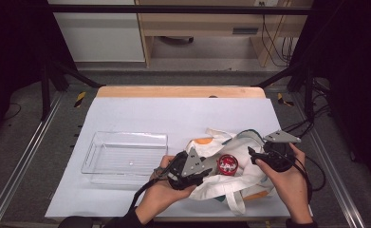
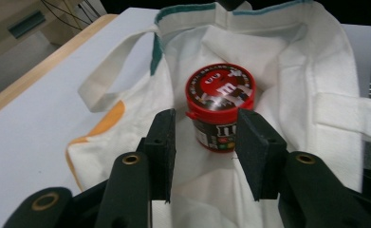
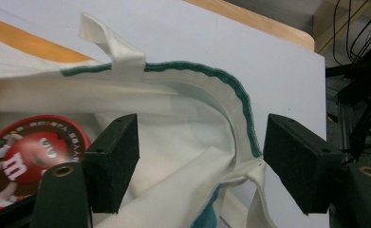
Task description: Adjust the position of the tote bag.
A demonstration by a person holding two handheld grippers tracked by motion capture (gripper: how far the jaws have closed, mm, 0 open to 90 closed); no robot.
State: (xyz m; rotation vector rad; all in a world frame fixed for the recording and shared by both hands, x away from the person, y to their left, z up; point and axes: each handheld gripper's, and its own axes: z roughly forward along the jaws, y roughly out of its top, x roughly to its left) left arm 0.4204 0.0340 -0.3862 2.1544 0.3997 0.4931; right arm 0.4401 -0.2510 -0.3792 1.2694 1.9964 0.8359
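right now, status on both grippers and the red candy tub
Left gripper open, jaws clear. Right gripper open around the bag's green-trimmed rim. Red-lidded candy tub upright inside white cloth tote bag. Nothing blocking.

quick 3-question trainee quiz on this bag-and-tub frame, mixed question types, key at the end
1. True or false: the red-lidded tub sits inside the cloth bag.
2. What lies left of the bag on the table? A) clear tray B) mug C) book
3. Is the left claw pressing on the tub, or open?

Key: 1 true. 2 A. 3 Open; the pads stand either side of the tub without touching it.
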